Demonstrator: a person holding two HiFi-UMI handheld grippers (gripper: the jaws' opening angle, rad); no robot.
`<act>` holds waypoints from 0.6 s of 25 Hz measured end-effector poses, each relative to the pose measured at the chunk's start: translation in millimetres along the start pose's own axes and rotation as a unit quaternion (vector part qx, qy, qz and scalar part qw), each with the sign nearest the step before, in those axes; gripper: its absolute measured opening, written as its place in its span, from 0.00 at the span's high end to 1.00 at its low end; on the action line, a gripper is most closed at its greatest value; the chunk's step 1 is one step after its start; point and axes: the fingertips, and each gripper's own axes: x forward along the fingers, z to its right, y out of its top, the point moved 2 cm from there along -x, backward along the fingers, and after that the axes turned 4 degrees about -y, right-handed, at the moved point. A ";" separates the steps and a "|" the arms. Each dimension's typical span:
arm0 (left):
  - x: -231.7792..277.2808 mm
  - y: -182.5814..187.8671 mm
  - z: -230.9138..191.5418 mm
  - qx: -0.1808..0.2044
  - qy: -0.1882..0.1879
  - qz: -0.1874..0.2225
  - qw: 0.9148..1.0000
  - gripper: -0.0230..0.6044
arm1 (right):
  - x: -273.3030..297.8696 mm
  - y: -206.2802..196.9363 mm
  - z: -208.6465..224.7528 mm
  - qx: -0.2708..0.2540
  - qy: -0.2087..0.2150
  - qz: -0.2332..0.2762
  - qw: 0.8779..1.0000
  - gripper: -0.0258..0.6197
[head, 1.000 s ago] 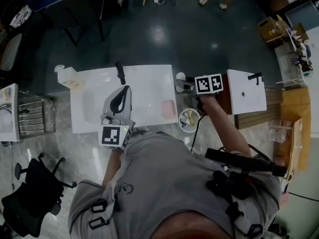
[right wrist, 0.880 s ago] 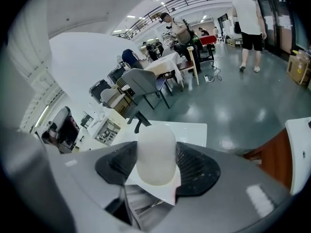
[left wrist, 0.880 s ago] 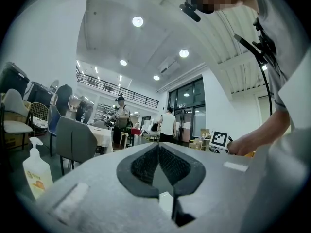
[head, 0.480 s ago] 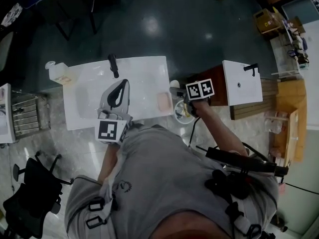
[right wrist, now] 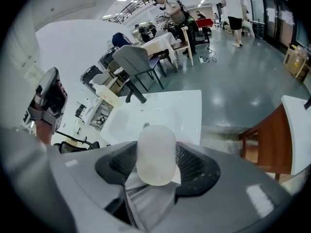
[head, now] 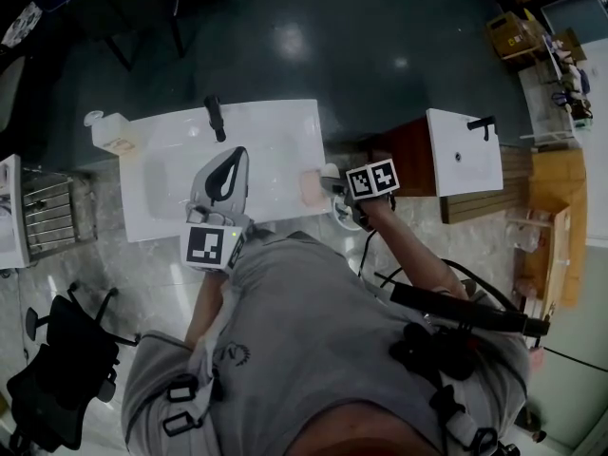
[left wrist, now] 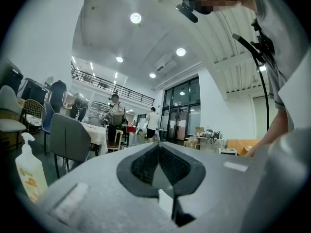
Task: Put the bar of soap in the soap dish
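Your right gripper (head: 342, 194) clamps the pale rounded bar of soap (right wrist: 155, 152), tilted down toward the pink rectangular soap dish (head: 311, 188) at centre frame, ready to drop. Your left gripper (left wrist: 159, 165) is closed, empty, parked clear.

Sink counter (head: 275, 141) at centre: faucet (head: 216, 120) on its far edge, pump bottle (head: 112, 136) at its far-left corner, soap dish (head: 310, 188) on its right side, close to the right edge. Left gripper (head: 237, 155) over the counter's near edge, left of the dish. Right gripper (head: 338, 186) just right of the dish, bar of soap (right wrist: 155, 152) between its jaws; second sink (head: 463, 150) well apart to the right.
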 end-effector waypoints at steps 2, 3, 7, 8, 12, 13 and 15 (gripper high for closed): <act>-0.2 0.9 1.6 0.001 0.000 0.000 1.000 0.96 | -0.3 -0.9 0.3 0.001 0.001 0.001 1.000 0.57; -0.2 1.3 2.3 0.001 0.000 0.000 1.000 0.96 | -0.1 -1.4 0.5 0.001 0.001 0.001 1.000 0.57; -1.0 1.1 3.6 0.000 0.001 -0.001 1.000 0.96 | 5.6 -3.3 3.4 0.000 -0.001 -0.005 1.000 0.57; -1.6 1.1 4.1 0.000 0.002 -0.001 1.000 0.96 | 8.4 -4.7 5.2 0.001 -0.004 -0.008 1.000 0.57; -5.3 0.4 3.9 0.001 0.006 -0.002 1.000 0.96 | 29.9 -16.1 18.4 0.010 -0.018 -0.025 0.999 0.57; -6.2 -0.2 3.3 0.001 0.008 -0.004 1.000 0.96 | 36.9 -19.9 22.4 0.013 -0.022 -0.031 0.999 0.57; -8.5 -1.5 2.2 -0.001 0.013 -0.007 1.000 0.96 | 51.2 -28.1 30.0 0.015 -0.028 -0.045 0.998 0.57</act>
